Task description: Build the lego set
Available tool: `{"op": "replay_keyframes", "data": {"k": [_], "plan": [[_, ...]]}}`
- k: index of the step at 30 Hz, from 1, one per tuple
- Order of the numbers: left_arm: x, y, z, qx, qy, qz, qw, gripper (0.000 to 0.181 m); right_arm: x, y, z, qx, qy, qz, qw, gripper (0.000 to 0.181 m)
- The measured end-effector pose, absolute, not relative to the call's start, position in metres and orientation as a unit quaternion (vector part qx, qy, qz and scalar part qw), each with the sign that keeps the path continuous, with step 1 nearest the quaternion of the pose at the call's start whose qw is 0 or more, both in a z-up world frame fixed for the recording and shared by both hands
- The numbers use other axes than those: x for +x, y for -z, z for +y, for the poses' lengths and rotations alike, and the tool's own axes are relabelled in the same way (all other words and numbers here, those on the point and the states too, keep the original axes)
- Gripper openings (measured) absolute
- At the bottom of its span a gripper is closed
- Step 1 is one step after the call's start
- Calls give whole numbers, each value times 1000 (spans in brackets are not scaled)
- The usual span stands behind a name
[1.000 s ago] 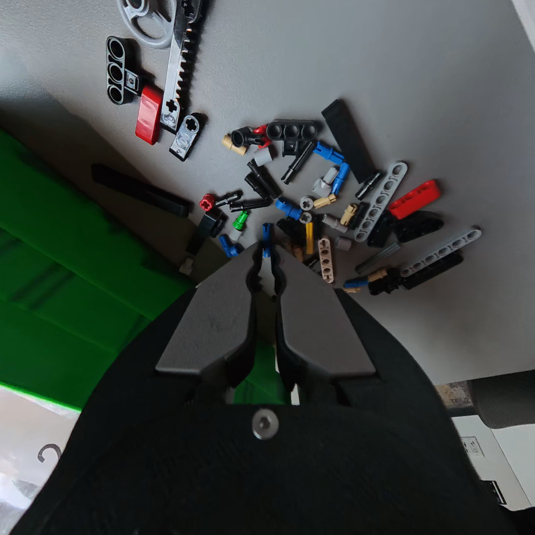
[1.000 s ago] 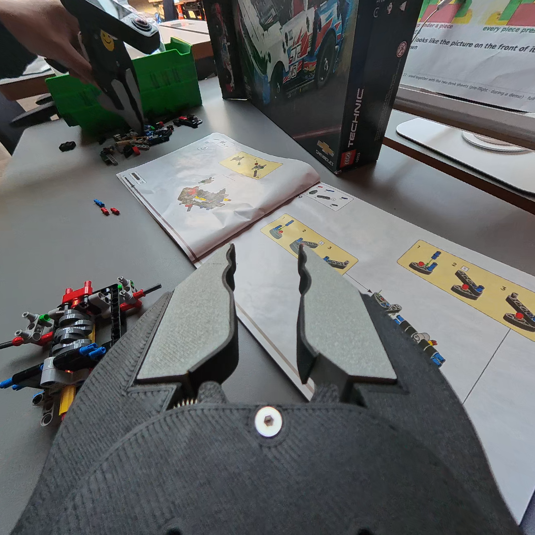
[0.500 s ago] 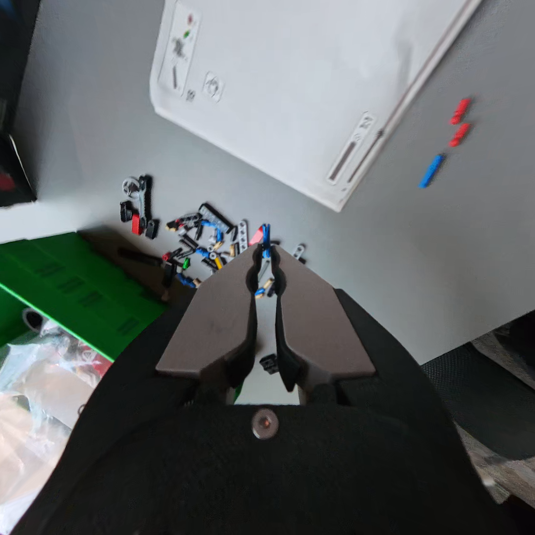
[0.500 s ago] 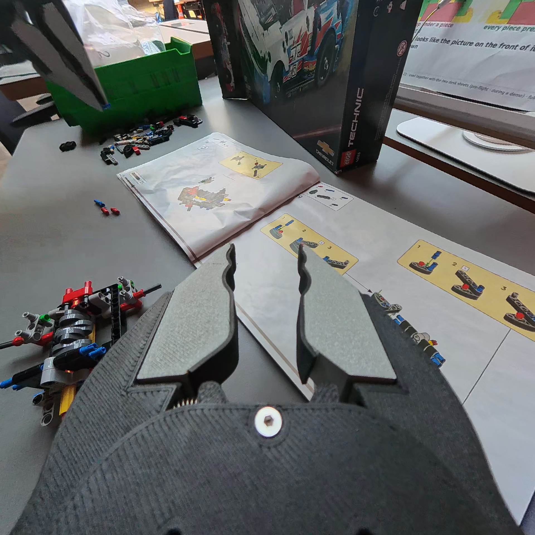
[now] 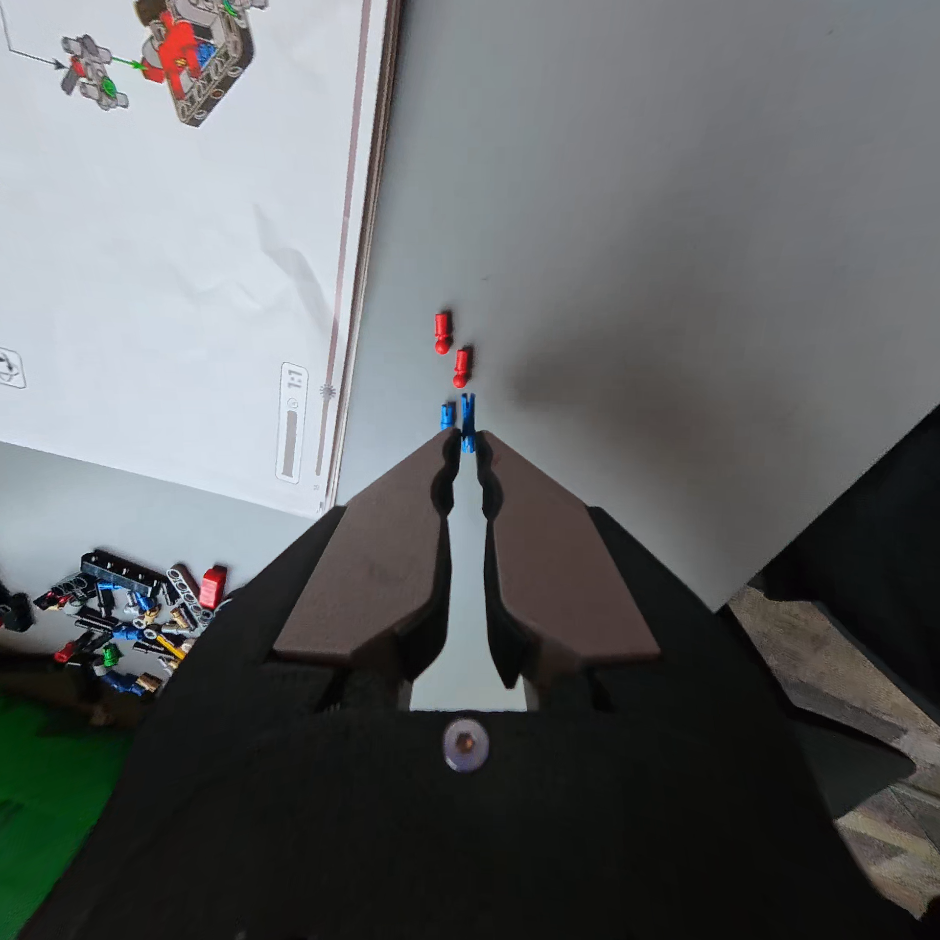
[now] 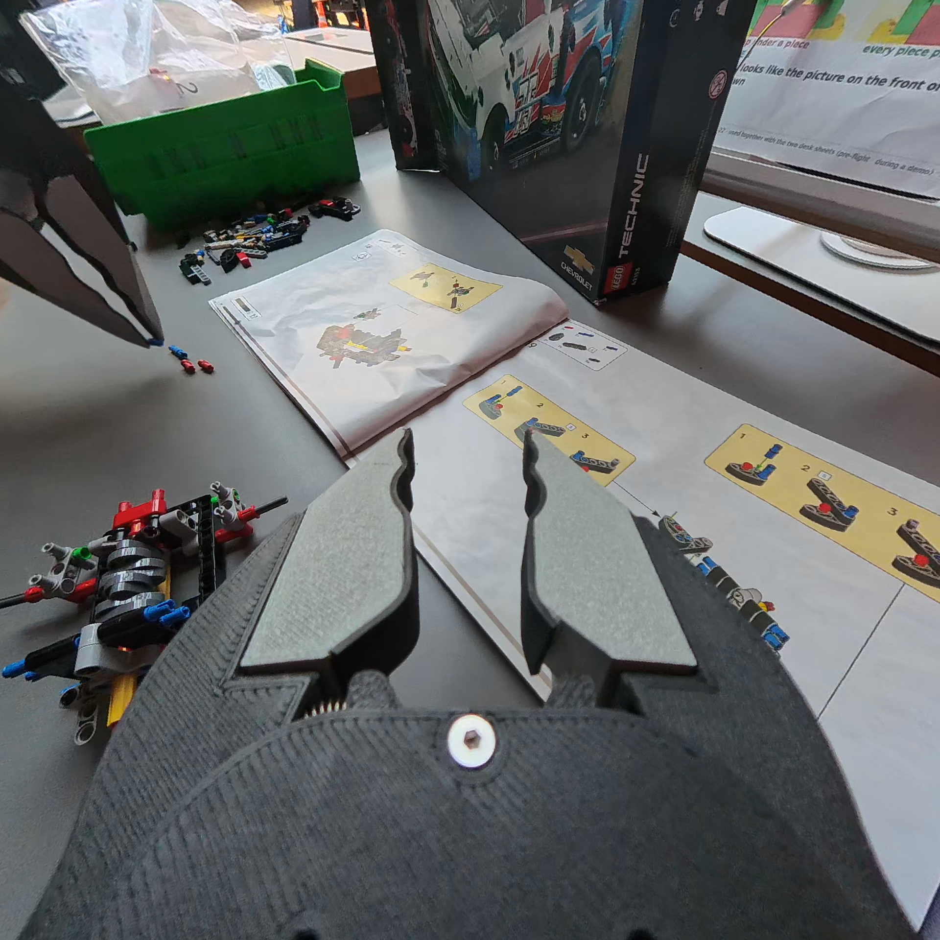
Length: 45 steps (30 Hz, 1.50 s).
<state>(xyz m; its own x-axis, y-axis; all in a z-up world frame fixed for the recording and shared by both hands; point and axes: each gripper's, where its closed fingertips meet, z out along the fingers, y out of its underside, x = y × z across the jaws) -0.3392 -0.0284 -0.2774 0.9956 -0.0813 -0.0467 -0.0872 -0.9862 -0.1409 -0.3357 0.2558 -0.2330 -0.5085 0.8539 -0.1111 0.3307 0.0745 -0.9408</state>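
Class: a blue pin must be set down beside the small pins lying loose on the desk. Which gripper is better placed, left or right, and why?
Left. The left gripper is shut on the blue pin, right by the loose blue pin and red pins. The right gripper is open and empty above the instruction booklet.

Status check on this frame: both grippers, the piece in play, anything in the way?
Left gripper shut on blue pin, above loose blue pin and two red pins. Right gripper open, empty, over instruction booklet. Nothing blocking.

Blue pin [image 5: 468, 422] pinched upright in left tongs [image 5: 467, 438], seemingly just above table – second blue pin [image 5: 447, 414] beside
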Motion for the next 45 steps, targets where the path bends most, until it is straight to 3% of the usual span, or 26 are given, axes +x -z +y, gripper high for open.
{"op": "replay_keyframes", "data": {"k": [13, 22, 25, 32, 39, 45], "plan": [[-336, 293, -32, -997, -32, 53, 53, 5, -336, 233, 255, -430, -529, -690, 244, 41], [-350, 263, -37, -995, -59, 55, 65, 7, -336, 233, 255, -429, -528, -691, 245, 41], [-358, 239, -24, -990, -70, 51, 113, 6, -336, 233, 256, -430, -528, -690, 247, 41], [-425, 204, 41, -934, -137, -11, 329, 11, -335, 230, 259, -435, -535, -679, 252, 41], [-477, 213, 61, -885, -143, -63, 438, 11, -336, 231, 260, -439, -539, -677, 241, 43], [-489, 220, 54, -870, -128, -78, 470, 9, -340, 231, 260, -436, -536, -679, 246, 44]]}}
